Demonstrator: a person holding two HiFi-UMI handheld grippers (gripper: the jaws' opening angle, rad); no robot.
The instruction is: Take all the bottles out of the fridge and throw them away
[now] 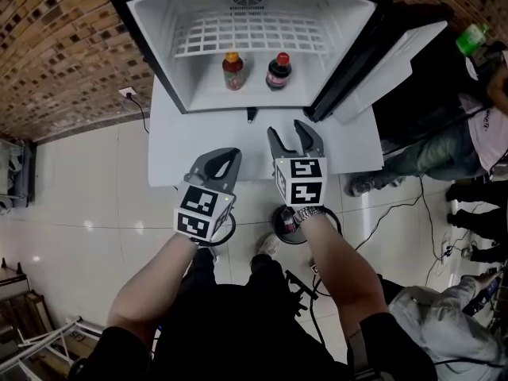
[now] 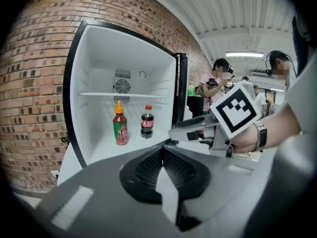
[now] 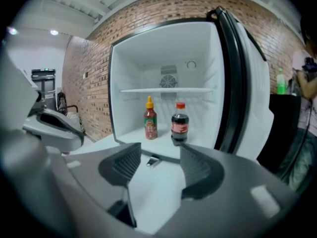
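The open fridge (image 1: pixel 159 54) holds two bottles side by side on its floor. One is a red sauce bottle (image 1: pixel 232 70) with an orange cap, the other a dark cola bottle (image 1: pixel 279 71) with a red cap. Both grippers hover over the white table in front of the fridge, well short of the bottles. My left gripper (image 1: pixel 226 155) is shut, its ribbed pads (image 2: pixel 151 165) pressed together with nothing between them. My right gripper (image 1: pixel 287 129) stands open and empty; through its gap (image 3: pixel 161 157) I see the sauce bottle (image 3: pixel 150 118) and the cola bottle (image 3: pixel 180 124).
The fridge stands on a white table (image 1: pixel 190 149). Its door (image 1: pixel 389 70) swings open to the right. A wire shelf (image 1: pixel 250 34) crosses the fridge above the bottles. A round black bin (image 1: pixel 287 222) stands on the floor below my right gripper. People stand at the right, near a green bottle (image 1: pixel 472 38).
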